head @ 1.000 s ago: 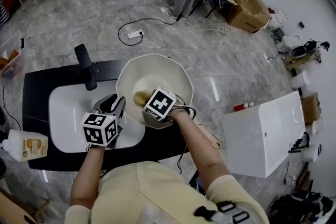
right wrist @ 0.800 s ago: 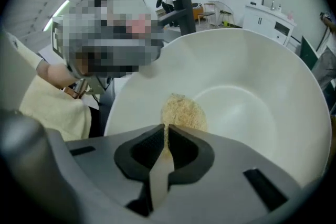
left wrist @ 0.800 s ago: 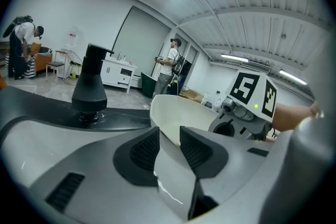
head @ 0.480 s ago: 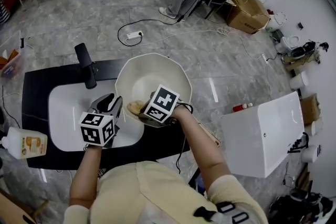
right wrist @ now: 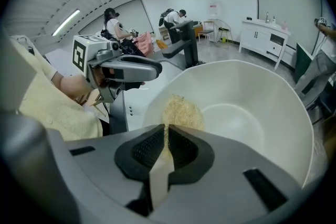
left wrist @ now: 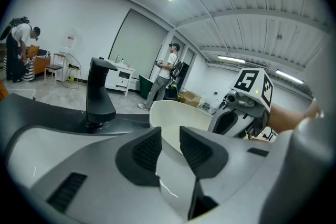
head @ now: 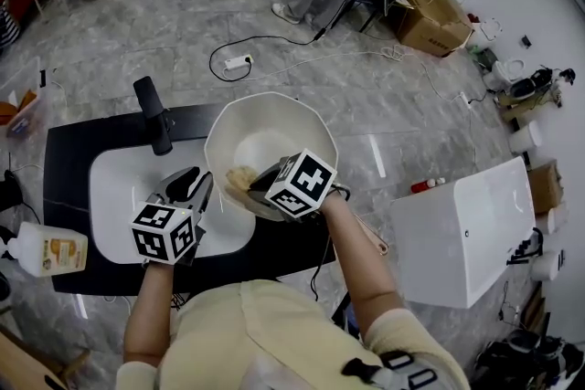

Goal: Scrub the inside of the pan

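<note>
- Now then, the cream pan (head: 274, 110) sits at the right edge of the white sink (head: 114, 196), set in the black counter (head: 69, 155). Its wooden handle (head: 366, 236) runs off toward the counter's near right corner.
- The right gripper (head: 260, 182) is clamped hard on a tan fibrous scrubbing pad (head: 239, 177). It pinches the pad by its near edge, so most of the pad sticks out past the fingertips and lies against the pan's near-left inner wall.
- The left gripper (head: 195, 181) hovers over the sink, just beside the pan's left rim. Its jaws stand a little apart with nothing between them, and the pan wall shows beyond the gap.
- Handling call: the pan looks rigid and smooth-coated, with some weight, and it is probably slick once wet. It could skate or rock under scrubbing pressure unless braced.
- The best hold looks like the left rim, right ahead of the free jaws, or else the wooden handle.
- The pad looks soft and springy and should squash and flex. A firm pinch at its edge, as here, leaves the working face free.
- The pad is on the wall, not the centre. The pan floor lies deeper and to the pad's right, with nothing on it.
- The black faucet (head: 154, 116) stands at the sink's back edge, apart from both grippers.
</note>
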